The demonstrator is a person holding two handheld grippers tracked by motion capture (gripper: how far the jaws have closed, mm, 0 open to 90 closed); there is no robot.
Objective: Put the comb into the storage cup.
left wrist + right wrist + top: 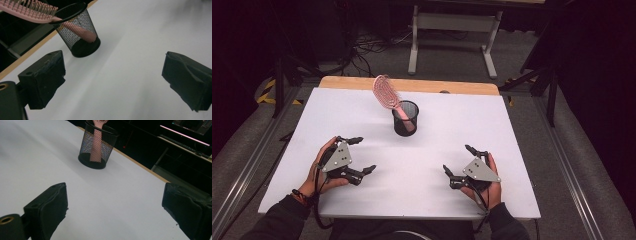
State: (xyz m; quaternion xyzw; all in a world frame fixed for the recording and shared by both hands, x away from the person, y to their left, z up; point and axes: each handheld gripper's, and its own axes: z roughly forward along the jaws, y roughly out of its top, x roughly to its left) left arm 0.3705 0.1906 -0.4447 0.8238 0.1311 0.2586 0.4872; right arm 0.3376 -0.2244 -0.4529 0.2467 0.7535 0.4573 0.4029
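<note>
- High view: a pink hairbrush is seen standing handle-down in a black mesh cup, approx. centre of the white table, toward the far edge.
- Brush head is tilted up and to the left, over the rim; handle is propped diagonally inside, so the cup wall is what keeps it upright.
- Left gripper is held low over the near-left part of the table, jaws spread wide, nothing between them. It is well apart from the cup.
- Right gripper is held likewise at near right, jaws wide apart and empty.
- Left gripper view: cup is framed ahead between the jaws, brush bristles overhang the rim to the left; handle visible through the mesh.
- Right gripper view: cup is seen farther off, handle upright inside.
- Judgement: both tools are prob. parked symmetrically w/ jaws pre-opened so either can be sent to the brush; the exposed head is the likely grasp spot, since the handle is shielded by mesh.
- Cup may tip if the brush is pulled sideways, so a steadying hold could be needed.
</note>
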